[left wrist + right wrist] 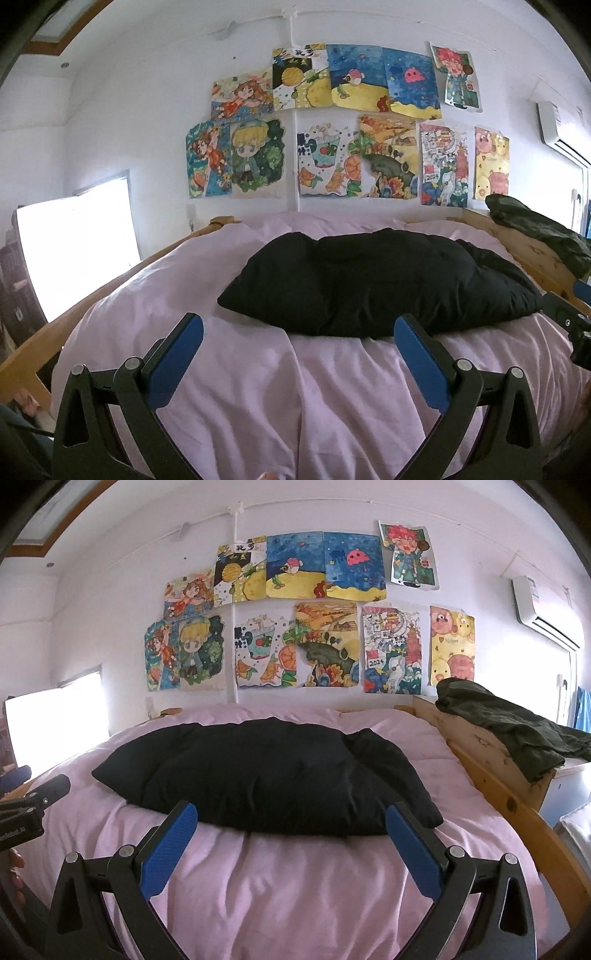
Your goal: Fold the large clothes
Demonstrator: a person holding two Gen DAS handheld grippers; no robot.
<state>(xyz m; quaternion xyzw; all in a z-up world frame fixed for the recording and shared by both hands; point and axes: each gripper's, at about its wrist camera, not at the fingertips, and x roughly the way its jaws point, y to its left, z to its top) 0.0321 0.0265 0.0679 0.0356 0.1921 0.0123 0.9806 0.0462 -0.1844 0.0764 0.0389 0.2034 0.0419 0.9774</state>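
A puffy black garment (pixel 376 280) lies folded in a thick bundle across the middle of the pink bed cover (pixel 295 387). It also shows in the right wrist view (pixel 266 771) on the pink cover (pixel 295 886). My left gripper (pixel 298 328) is open and empty, its blue pads just short of the bundle's near edge. My right gripper (pixel 291 816) is open and empty, also just short of the near edge. The right gripper's body shows at the right edge of the left wrist view (pixel 569 321), and the left gripper's body at the left edge of the right wrist view (pixel 29 801).
A wooden bed frame (pixel 509 790) runs along the right side. A dark green garment (pixel 509 723) is draped over its wooden end board (pixel 476 738). Drawings (pixel 295 609) cover the wall behind. A bright window (pixel 77 243) is at the left.
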